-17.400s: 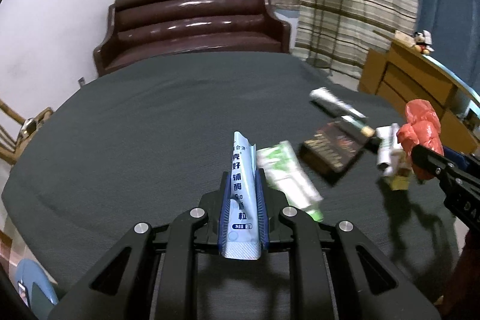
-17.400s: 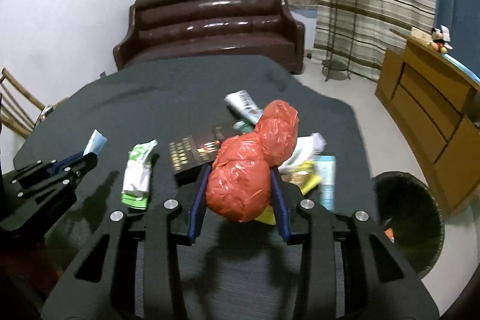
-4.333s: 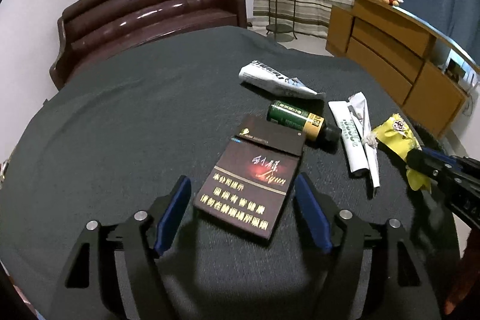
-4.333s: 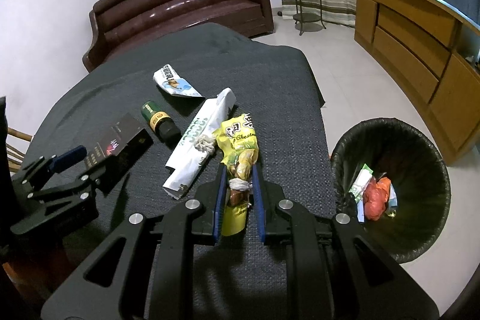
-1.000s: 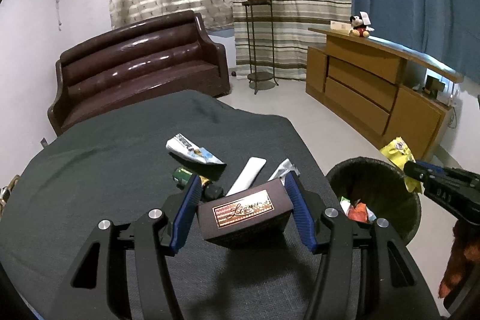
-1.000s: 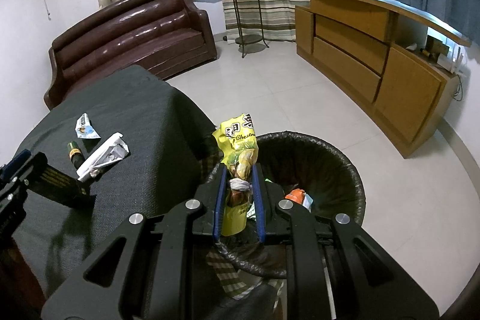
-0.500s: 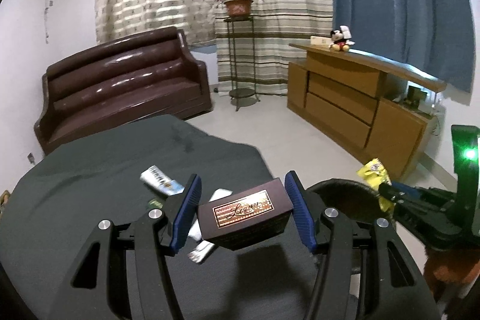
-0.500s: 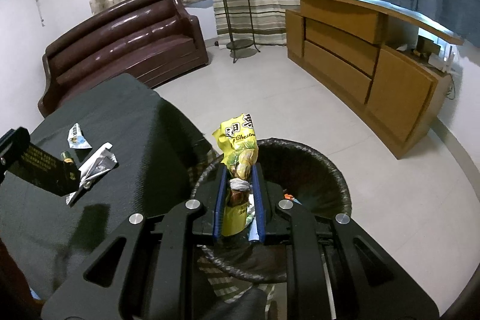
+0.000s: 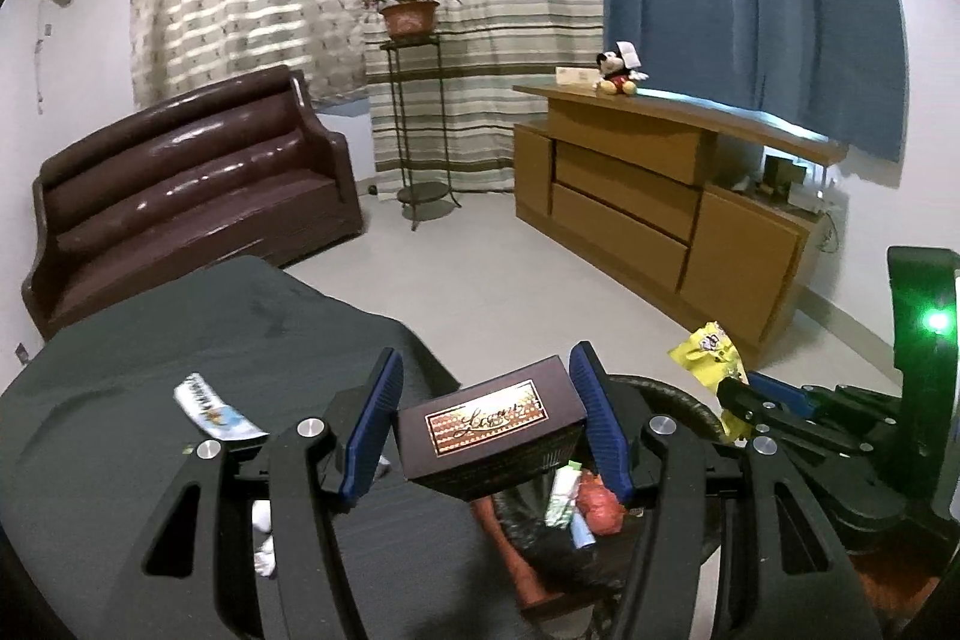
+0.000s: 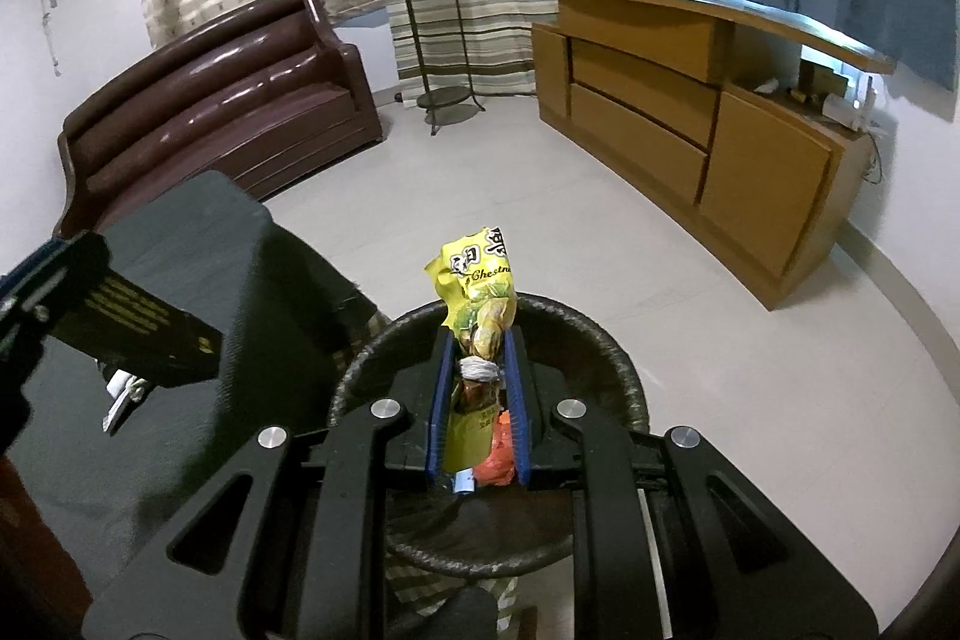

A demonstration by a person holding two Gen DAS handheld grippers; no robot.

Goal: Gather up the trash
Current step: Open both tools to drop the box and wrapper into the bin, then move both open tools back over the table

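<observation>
My left gripper (image 9: pixel 487 376) is shut on a dark brown box (image 9: pixel 492 427) with a gold label and holds it at the near rim of the black trash bin (image 9: pixel 678 400). The box also shows at the left of the right wrist view (image 10: pixel 138 334). My right gripper (image 10: pixel 478 340) is shut on a yellow snack bag (image 10: pixel 477 292) and holds it over the bin (image 10: pixel 624 376). The bag also shows in the left wrist view (image 9: pixel 708 358). Red and green trash (image 9: pixel 591 499) lies inside the bin.
The table with a dark cloth (image 9: pixel 180 340) carries a white and blue wrapper (image 9: pixel 213 415) and a white wrapper (image 10: pixel 123 397). A brown sofa (image 9: pixel 186 184), a plant stand (image 9: pixel 417 136) and a wooden sideboard (image 9: pixel 660 202) stand around the tiled floor.
Both grippers have moved right, off the table and to the bin. The box has reached the bin's near rim and the snack bag hangs above its opening. Both grips are unchanged.
</observation>
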